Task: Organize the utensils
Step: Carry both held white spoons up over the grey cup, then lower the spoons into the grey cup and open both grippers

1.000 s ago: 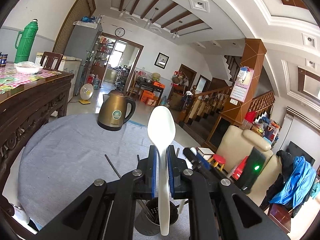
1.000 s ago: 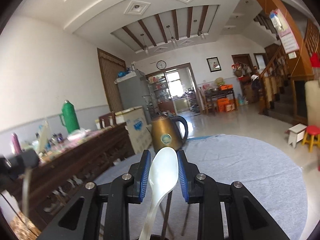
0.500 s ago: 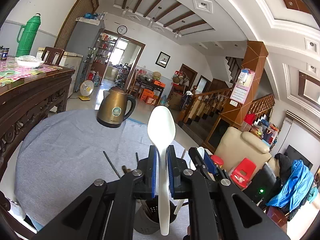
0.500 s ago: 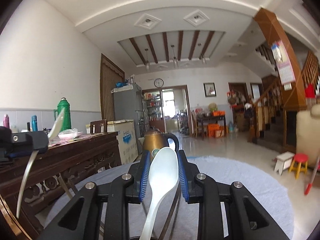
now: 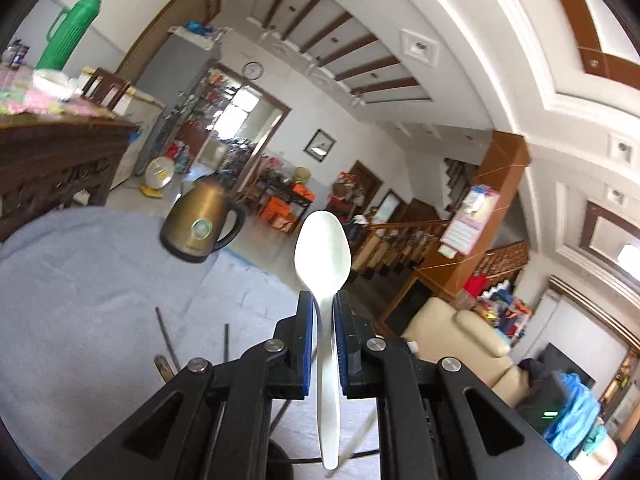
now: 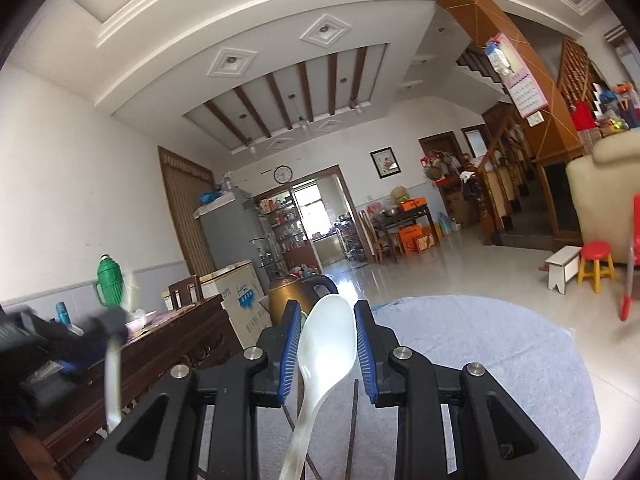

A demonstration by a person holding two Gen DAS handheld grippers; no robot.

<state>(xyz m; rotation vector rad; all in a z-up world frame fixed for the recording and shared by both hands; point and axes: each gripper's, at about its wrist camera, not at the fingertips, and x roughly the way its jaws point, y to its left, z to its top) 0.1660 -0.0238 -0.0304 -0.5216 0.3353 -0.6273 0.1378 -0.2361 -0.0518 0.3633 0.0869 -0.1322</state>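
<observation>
My left gripper (image 5: 322,308) is shut on the handle of a white plastic spoon (image 5: 322,252), bowl pointing up, handle hanging below the fingers. A dark utensil holder (image 5: 280,462) shows under the gripper, mostly hidden, with chopsticks (image 5: 166,340) sticking out. My right gripper (image 6: 327,322) is shut on the bowl of a second white spoon (image 6: 326,346), whose handle runs down towards the holder. The left gripper with its spoon (image 6: 112,376) shows blurred at the left of the right wrist view.
A brass kettle (image 5: 198,226) stands on the round table's grey cloth (image 5: 80,280); it also shows behind the right gripper (image 6: 296,292). A dark wooden sideboard (image 5: 48,160) with a green thermos (image 5: 74,32) is on the left. A sofa (image 5: 460,340) is on the right.
The left gripper has tilted and lifted with its spoon, so the holder has dropped nearly out of its view. The right gripper has tilted and still holds its spoon.
</observation>
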